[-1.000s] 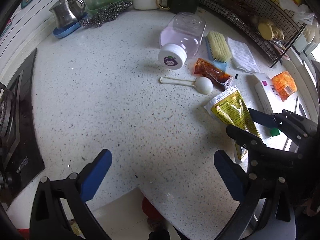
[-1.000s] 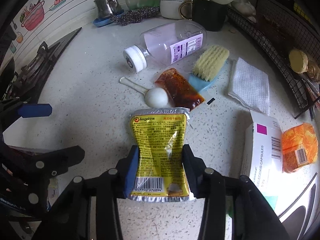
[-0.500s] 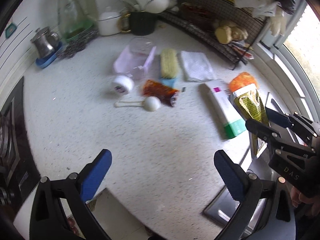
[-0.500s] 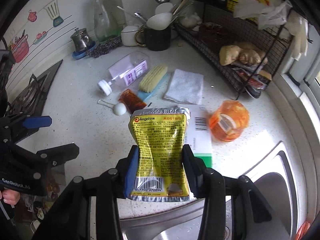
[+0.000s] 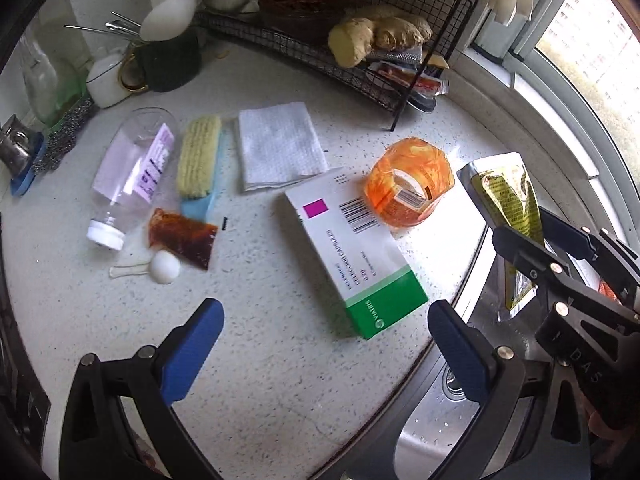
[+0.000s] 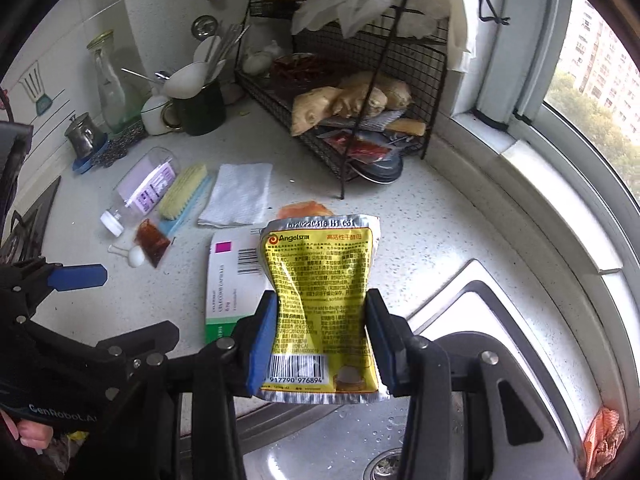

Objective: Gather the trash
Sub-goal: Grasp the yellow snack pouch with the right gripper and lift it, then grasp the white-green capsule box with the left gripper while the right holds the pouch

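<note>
Upright, the crinkled yellow foil packet (image 6: 320, 300) bears a barcode.

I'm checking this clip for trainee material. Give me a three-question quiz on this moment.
1. True or false: the right gripper is shut on the yellow yeast packet.
2. Which lies between the clear bottle and the white cloth? A) scrub brush B) medicine box C) orange wrapper
3. Fill in: the left gripper is ____ and holds nothing.

Key: 1 true; 2 A; 3 open.
</note>
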The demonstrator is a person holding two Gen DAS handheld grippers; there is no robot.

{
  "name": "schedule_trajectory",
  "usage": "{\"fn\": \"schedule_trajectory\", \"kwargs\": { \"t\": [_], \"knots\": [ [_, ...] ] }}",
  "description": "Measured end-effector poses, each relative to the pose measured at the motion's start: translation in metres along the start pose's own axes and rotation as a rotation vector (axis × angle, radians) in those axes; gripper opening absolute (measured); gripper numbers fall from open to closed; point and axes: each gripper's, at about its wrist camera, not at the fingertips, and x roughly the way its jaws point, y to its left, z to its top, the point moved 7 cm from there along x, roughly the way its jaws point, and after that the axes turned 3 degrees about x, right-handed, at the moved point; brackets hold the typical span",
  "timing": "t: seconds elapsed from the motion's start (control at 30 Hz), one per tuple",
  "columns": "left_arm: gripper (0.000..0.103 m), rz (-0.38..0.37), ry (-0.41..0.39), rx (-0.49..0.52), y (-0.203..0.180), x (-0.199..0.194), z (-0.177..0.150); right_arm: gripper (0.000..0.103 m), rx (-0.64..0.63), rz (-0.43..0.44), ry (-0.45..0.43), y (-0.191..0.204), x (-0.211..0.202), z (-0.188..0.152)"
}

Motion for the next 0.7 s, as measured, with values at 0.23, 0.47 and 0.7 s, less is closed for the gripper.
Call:
{"fn": "schedule_trajectory", "kwargs": {
  "t": [0.23, 0.47, 0.7],
  "knots": [
    [0.102, -0.005, 0.049, -0.03, -0.019, 0.037, 0.014, 0.041, 0.073, -0.004, 0.021, -0.035, 0.015, -0.006],
    [0.102, 0.068, 0.079, -0.018, -0.021, 0.069, 0.023, 0.041, 0.084, -0.007, 0.034, -0.054, 0.027, -0.012],
    [0.087, 0.097, 0.098, 0.006, -0.021, 0.085, 0.015, 0.041, 0.087, 0.007, 0.055, -0.056, 0.032, -0.021]
  ]
}}
